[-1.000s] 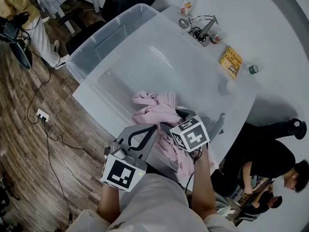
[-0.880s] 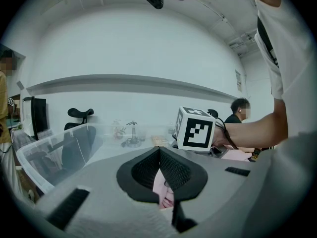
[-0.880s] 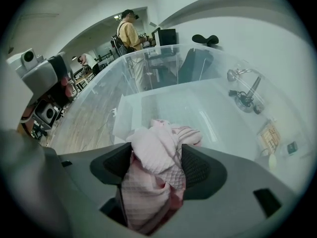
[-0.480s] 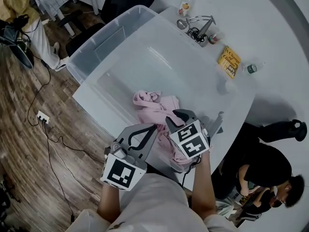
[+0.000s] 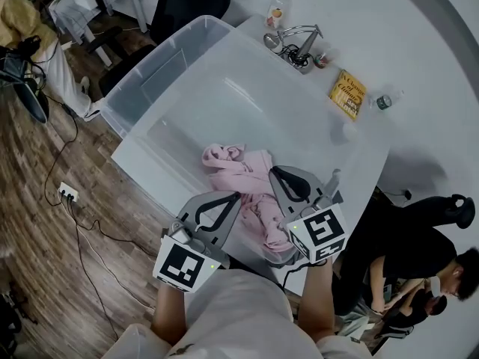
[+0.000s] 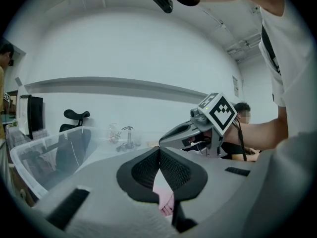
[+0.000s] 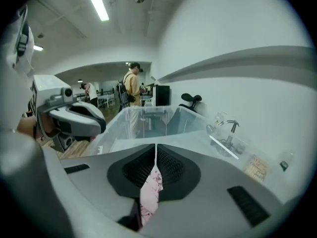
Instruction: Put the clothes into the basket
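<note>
A pink garment (image 5: 238, 172) lies crumpled on the white table (image 5: 329, 148), just in front of me. My right gripper (image 5: 274, 173) is shut on a fold of it. Its jaws have just been closing, and the pink cloth (image 7: 150, 190) hangs between them. To its left my left gripper (image 5: 239, 196) rests at the garment's edge with its tips together. Pink shows in the gap behind them (image 6: 165, 202), and I cannot tell if any of it is pinched. The basket, a large clear plastic bin (image 5: 150, 58), stands beyond the garment at the table's far left.
Along the table's far edge are a metal tap-like stand (image 5: 297, 40), a clear cup (image 5: 277, 12), a yellow packet (image 5: 348, 94) and a small bottle (image 5: 383, 102). A person sits at lower right (image 5: 419, 253). A power strip (image 5: 66, 193) and cables lie on the wooden floor.
My right gripper has shut on the pink garment, risen and drawn back towards me with a fold in its jaws. The left gripper has stayed where it was.
</note>
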A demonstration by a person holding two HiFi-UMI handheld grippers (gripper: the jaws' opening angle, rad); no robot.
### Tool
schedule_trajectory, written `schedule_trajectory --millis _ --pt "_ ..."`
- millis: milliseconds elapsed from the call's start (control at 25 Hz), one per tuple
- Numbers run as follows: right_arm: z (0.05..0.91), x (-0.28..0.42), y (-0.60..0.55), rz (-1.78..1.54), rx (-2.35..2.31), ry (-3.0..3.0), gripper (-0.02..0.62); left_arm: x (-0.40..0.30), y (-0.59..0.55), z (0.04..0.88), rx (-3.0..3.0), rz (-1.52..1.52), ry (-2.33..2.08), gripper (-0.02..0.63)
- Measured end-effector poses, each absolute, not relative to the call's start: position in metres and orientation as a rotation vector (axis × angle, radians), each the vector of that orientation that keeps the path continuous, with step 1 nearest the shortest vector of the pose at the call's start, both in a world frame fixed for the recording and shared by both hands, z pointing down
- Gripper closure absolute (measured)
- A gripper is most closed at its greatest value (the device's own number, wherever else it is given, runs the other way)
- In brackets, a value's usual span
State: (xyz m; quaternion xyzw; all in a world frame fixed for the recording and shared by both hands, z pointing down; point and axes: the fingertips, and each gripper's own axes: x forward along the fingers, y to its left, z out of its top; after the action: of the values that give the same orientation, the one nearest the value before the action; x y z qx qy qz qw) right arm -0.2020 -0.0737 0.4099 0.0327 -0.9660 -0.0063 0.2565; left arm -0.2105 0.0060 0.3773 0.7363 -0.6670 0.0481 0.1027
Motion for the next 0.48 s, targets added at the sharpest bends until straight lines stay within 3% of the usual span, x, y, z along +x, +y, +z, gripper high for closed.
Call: schedule_trajectory --millis 480 --pt "0.332 -0.157 -0.066 0.076 0.058 -2.977 0.591 -0.192 -0.006 0.346 2.261 -0.04 -1.898 0.601"
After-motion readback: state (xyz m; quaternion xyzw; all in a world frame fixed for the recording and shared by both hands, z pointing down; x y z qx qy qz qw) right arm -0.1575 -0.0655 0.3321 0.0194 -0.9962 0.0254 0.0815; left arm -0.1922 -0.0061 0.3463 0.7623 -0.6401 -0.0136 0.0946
